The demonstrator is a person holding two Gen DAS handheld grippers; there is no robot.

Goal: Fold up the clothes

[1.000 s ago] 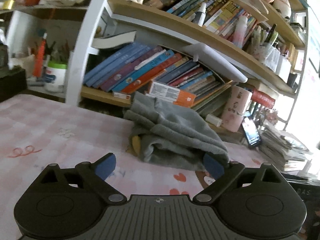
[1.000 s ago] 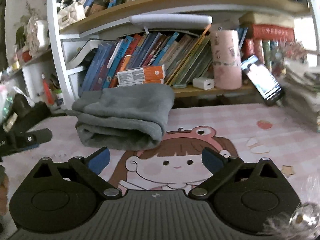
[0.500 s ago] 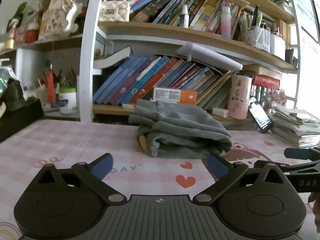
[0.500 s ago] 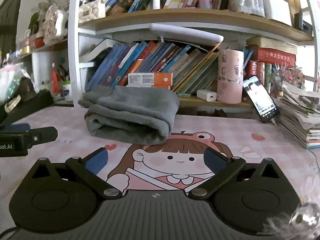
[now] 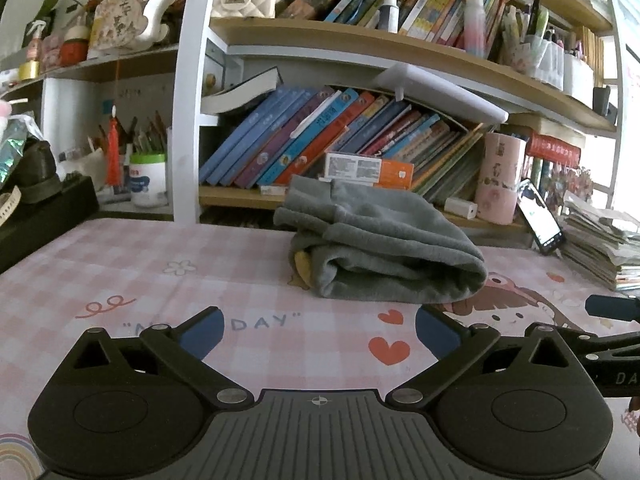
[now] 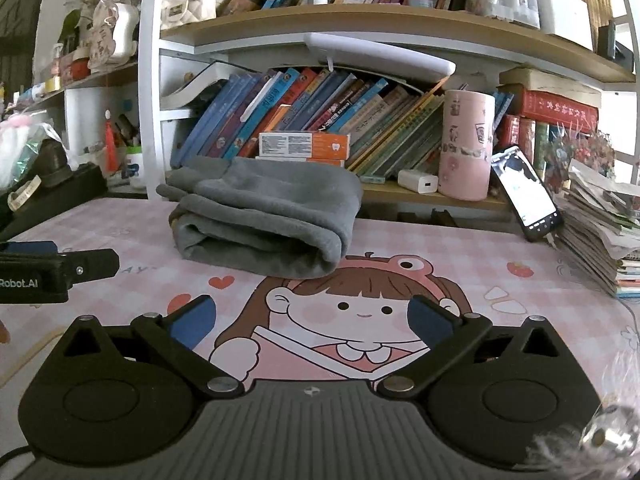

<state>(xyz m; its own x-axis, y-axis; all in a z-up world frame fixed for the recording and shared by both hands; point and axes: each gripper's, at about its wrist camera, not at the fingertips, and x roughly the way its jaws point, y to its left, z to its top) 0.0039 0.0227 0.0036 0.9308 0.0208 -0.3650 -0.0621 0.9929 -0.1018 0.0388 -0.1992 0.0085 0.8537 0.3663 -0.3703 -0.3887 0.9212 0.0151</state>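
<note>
The grey garment [image 5: 380, 248] lies in the middle of both views as a thick folded bundle on the pink checked tabletop [image 5: 168, 280], just in front of the low bookshelf [image 6: 400, 194]. Its rounded fold faces the right of the frame, and the loose layered edges show at the left end, where a bit of yellow peeks out in the left wrist view.

The left tongs [image 5: 318, 328] stand wide apart with nothing between them, at the bottom of the frame, near the bundle but not touching it. The right tongs [image 6: 310, 318] are also apart and empty, over the cartoon girl print [image 6: 352, 304].

I judge the fold is almost finished or finished. To do the step well, keep both tongs clear of the cloth. If a tidy-up is needed, press lightly on the top layer at the left end, so the loose edges line up, and do not drag the bundle toward the shelf.
</note>
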